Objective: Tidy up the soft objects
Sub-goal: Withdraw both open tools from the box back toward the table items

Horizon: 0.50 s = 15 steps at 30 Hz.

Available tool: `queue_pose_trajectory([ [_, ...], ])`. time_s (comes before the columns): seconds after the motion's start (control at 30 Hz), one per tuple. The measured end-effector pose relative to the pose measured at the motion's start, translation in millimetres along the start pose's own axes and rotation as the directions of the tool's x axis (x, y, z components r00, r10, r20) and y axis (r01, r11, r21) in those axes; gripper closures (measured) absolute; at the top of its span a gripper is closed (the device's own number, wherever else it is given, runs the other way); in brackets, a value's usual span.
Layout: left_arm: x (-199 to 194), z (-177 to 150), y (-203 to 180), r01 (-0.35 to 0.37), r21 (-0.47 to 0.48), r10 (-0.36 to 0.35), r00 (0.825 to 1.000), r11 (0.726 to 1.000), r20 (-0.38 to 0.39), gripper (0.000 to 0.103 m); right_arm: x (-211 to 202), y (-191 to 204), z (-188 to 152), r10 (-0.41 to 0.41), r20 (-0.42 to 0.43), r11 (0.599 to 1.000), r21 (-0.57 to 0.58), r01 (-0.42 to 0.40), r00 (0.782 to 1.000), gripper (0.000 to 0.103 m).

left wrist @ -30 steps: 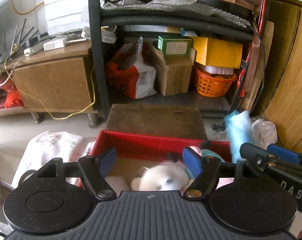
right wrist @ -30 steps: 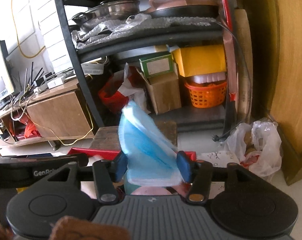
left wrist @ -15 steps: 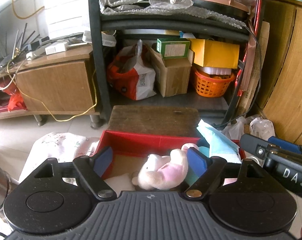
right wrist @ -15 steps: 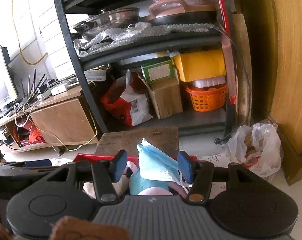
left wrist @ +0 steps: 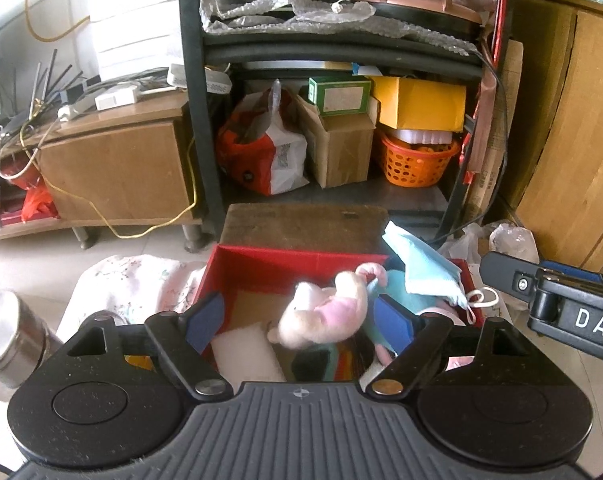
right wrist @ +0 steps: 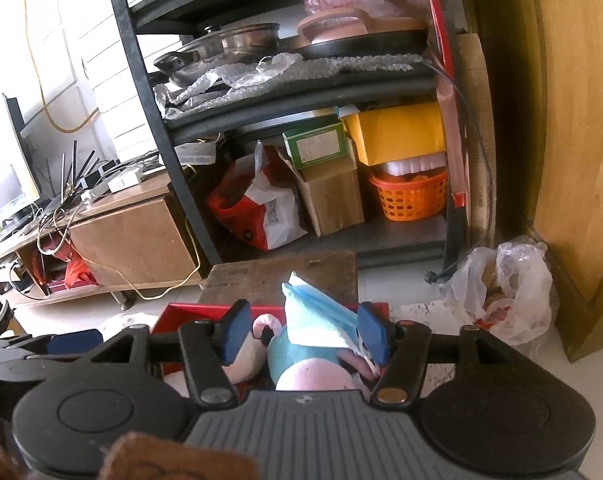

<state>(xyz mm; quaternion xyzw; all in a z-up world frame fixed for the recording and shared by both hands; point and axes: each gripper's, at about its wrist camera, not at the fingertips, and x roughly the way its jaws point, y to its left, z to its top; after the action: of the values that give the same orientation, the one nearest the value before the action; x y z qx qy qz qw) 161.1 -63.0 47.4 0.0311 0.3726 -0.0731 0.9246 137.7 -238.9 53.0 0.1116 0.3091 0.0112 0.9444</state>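
Observation:
A red box sits on the floor below both grippers. In it lie a pink and white plush toy, a white foam block, a teal soft item and a blue face mask resting at the box's right end. My left gripper is open above the box, with the plush between its fingers but not pinched. My right gripper is open just above the mask and the pink plush.
A floral cloth lies left of the box, with a steel cup nearby. A wooden board lies behind the box, before a black shelf rack of boxes, bags and an orange basket. A plastic bag sits right, by a wooden cabinet.
My right gripper has opened and let the blue mask drop onto the box's right end. The plush has shifted right in the box. Both grippers have lifted and pulled back.

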Motion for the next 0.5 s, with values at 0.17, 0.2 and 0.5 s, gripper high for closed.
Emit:
queue_pose_trajectory([
  [0.17, -12, -8, -2, 0.011, 0.009, -0.011, 1.000, 1.000, -0.002, 0.022, -12, 4, -10, -0.003, -0.021, 1.000, -0.023, 0.003, 1.000, 0.070],
  [0.2, -13, -10, -1, 0.009, 0.011, -0.009, 1.000, 1.000, -0.003, 0.022, -14, 6, -13, -0.008, -0.025, 0.999, -0.035, 0.007, 1.000, 0.070],
  [0.5, -20, -25, 2, 0.012, 0.019, -0.011, 0.999, 1.000, -0.031, 0.022, -31, 3, -28, -0.024, -0.051, 0.998, -0.056, 0.021, 0.998, 0.070],
])
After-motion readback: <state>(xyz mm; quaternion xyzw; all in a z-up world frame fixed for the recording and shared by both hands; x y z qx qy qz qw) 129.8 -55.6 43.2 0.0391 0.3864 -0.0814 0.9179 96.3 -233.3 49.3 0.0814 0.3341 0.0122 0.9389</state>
